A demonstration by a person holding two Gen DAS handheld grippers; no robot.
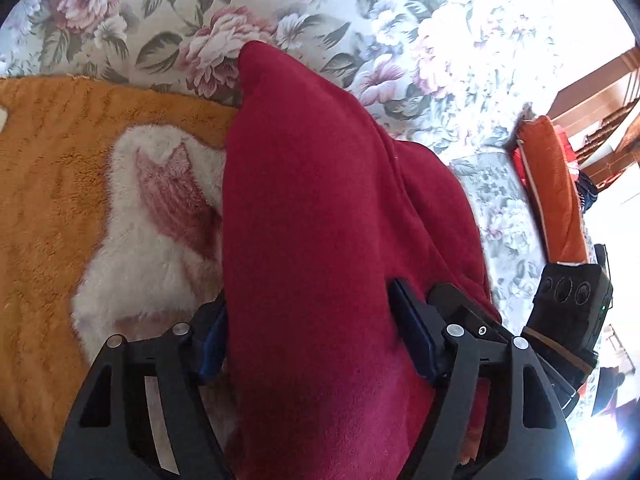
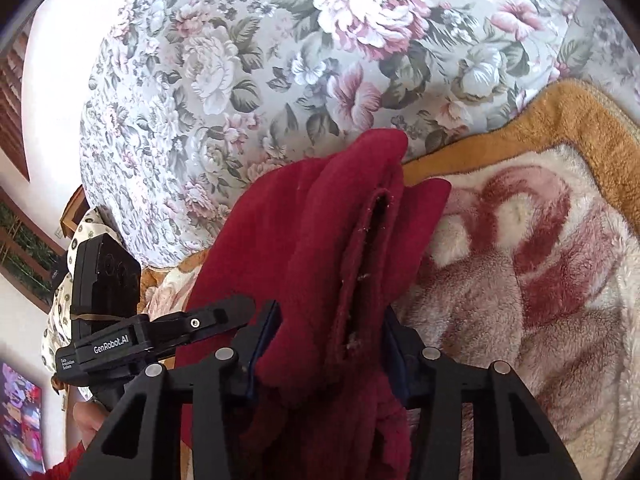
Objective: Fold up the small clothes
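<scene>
Floral bedsheet point(image 1: 360, 12) and orange blanket point(image 1: 48, 184) lie beneath a red garment point(image 1: 320, 208) — pinched between left tool point(image 1: 308, 340) and right tool point(image 2: 328, 344), each clamping bunched cloth.

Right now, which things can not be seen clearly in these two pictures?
- What garment the red cloth is: bunched up, cut by the bottom edge in both views.
- Left gripper and right gripper fingertips: buried in the cloth.
- Plush blanket pattern: partly covered by the cloth.
- Room at the right edge, left wrist view: washed out by glare.
</scene>
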